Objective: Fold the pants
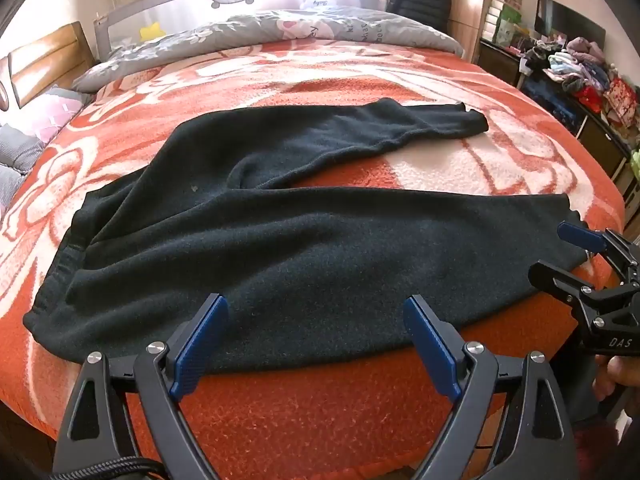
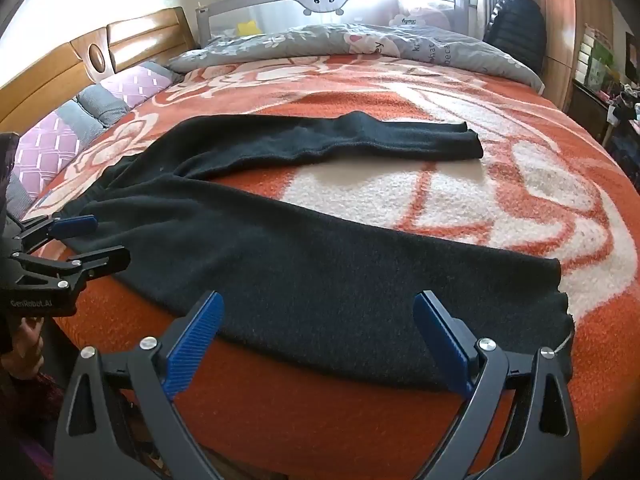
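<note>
Bedroom daylight pours in from a window behind the grey bed rail (image 2: 328,0), and we look down across a bed covered by an orange blanket (image 1: 320,396) with large white flowers. Along the far edge lies a grey patterned quilt (image 1: 280,30), and a wooden headboard (image 2: 80,60) stands at the left with pink and grey pillows (image 2: 52,148) below it. At the right side of the room we see a low cabinet heaped with clothes (image 1: 580,64). Our dark pants (image 1: 300,248) lie spread flat on the blanket, waistband to the left near the pillows, the two legs running to the right and splayed apart so that a wedge of blanket shows between them. The near leg lies close to the bed's front edge; the far leg is narrower and slightly rumpled. Our left gripper (image 1: 316,344) hangs tilted down over the near edge of the pants near the seat, its blue pads spread wide with nothing between them. Our right gripper (image 2: 318,344) hangs likewise over the near leg, close to the cuff, jaws just as wide and empty. Each gripper appears at the edge of the other's view, with a hand (image 2: 28,340) on its grip.
</note>
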